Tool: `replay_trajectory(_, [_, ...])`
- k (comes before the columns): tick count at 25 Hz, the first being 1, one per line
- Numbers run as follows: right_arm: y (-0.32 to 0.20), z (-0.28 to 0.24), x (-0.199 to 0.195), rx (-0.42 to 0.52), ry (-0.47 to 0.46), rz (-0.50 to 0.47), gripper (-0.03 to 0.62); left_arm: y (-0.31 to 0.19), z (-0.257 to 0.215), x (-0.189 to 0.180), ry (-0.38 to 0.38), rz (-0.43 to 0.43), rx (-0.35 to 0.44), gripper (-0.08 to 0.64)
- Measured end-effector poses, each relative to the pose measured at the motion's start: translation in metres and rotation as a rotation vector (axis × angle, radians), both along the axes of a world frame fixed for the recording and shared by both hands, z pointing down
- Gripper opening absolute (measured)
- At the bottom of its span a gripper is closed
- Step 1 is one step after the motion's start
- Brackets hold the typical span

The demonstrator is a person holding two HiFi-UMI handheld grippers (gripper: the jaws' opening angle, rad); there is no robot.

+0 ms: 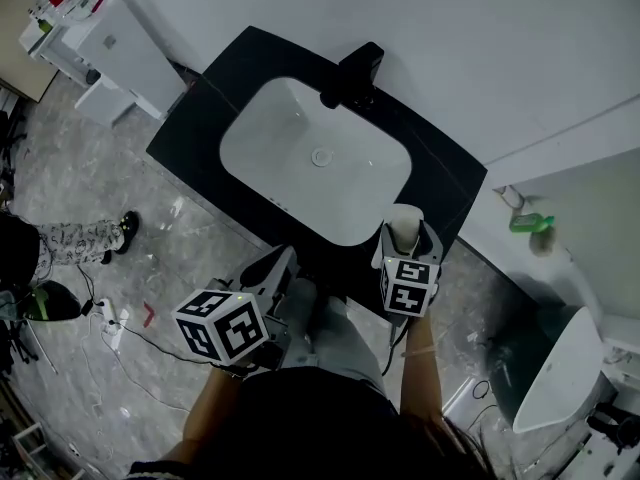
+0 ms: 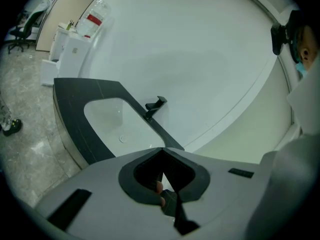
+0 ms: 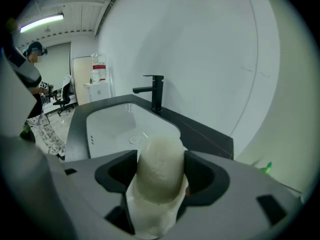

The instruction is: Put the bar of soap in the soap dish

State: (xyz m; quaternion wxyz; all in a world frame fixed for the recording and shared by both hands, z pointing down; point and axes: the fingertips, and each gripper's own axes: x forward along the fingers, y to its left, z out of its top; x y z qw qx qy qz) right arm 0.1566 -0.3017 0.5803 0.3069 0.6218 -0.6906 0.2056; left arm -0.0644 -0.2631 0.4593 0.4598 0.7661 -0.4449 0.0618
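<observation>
While one bar of soap (image 3: pixel 159 176) sits clamped in the right gripper (image 3: pixel 160 156), long axis along the jaws, nose toward the one sink (image 3: pixel 110 121), the left gripper (image 2: pixel 161 153) is pressed together on nothing.

1. The black slab tabletop (image 1: pixel 195 133) looked matt and smooth, like stone.
2. The white rectangular sink basin (image 1: pixel 290 118) looked glossy, like glazed ceramic.
3. The black angular tap (image 1: pixel 352 73) had a matt, metal-like finish.
4. The cream rounded bar of soap (image 3: pixel 160 184) looked dull and finely pitted.
5. The right claw (image 3: pixel 160 159) and left claw (image 2: pixel 161 153) had smooth matt grey plastic shells with black linings.
6. The grey marbled floor (image 1: pixel 80 178) showed a soft sheen.
</observation>
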Motion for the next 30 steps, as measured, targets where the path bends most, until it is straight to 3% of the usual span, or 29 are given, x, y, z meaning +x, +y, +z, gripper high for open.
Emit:
replay_trajectory(5, [0.001, 0.005, -0.001, -0.007, 0.05, -0.002, 0.29, 0.0, -0.002, -0.001, -0.002, 0.004, 0.006, -0.003])
replay_trajectory(13, [0.007, 0.005, 0.001, -0.028, 0.011, 0.048, 0.29, 0.003, -0.012, -0.006, -0.006, 0.011, 0.037, -0.003])
replay_trajectory(22, [0.001, -0.07, 0.013, 0.152, 0.017, 0.097, 0.288, 0.0, -0.034, 0.013, 0.021, 0.079, 0.107, -0.003])
replay_trajectory(27, [0.018, -0.125, 0.014, 0.244, -0.08, 0.091, 0.283, 0.0, -0.047, 0.043, -0.004, 0.192, 0.156, -0.003])
replay_trajectory(28, [0.024, -0.135, 0.015, 0.256, -0.109, 0.094, 0.262, 0.0, -0.049, 0.05, -0.01, 0.213, 0.165, -0.003])
replay_trajectory(30, [0.035, -0.154, 0.023, 0.289, -0.149, 0.113, 0.162, 0.001, -0.054, 0.065, -0.005, 0.252, 0.183, -0.003])
